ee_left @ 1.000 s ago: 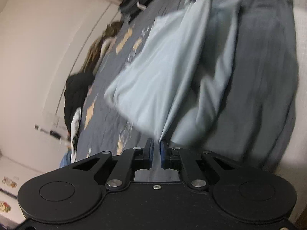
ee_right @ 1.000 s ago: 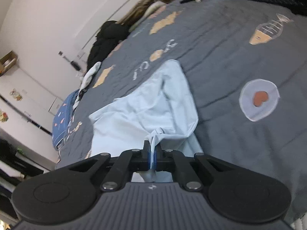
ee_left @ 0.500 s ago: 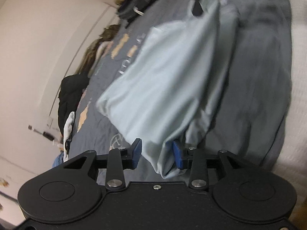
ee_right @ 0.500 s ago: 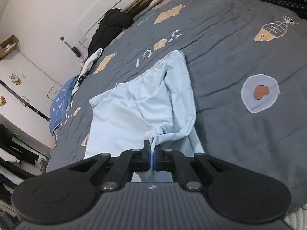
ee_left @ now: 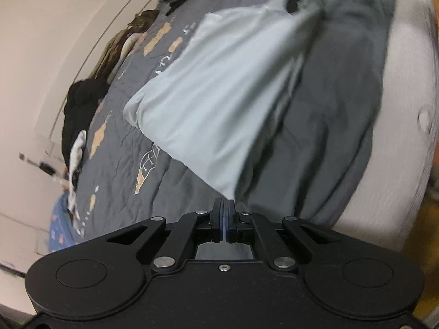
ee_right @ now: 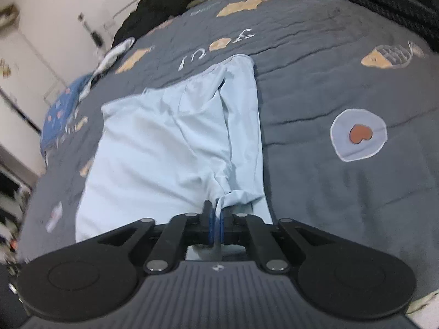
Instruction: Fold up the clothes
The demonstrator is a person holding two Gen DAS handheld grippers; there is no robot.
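1. Left hand-held gripper (ee_left: 224, 205): the jaws are closed on a corner of the light-blue shirt (ee_left: 219, 104). The cloth runs from this pinch up and away, toward the far right of the left wrist view.
2. Right hand-held gripper (ee_right: 216, 211): the jaws are closed on a bunched fold of the shirt (ee_right: 164, 142), at its near edge.
3. Shirt position: it lies on the grey bed cover (ee_right: 343, 205). In the right wrist view most of it rests flat, directly ahead of the right gripper. A narrower strip lies doubled over along its right side.
4. Long axis: the shirt runs away from the right gripper, toward the lettering printed on the cover. The left view is blurred, so you cannot tell how much of the held edge is clear of the bed.
5. Governing relation: you hold two points on one garment, and the body of the cloth lies forward of both. Any fold will turn across or along that forward axis.
6. Stage: the doubled strip suggests a fold in progress. Whether the held edge is going down or coming up cannot be told.
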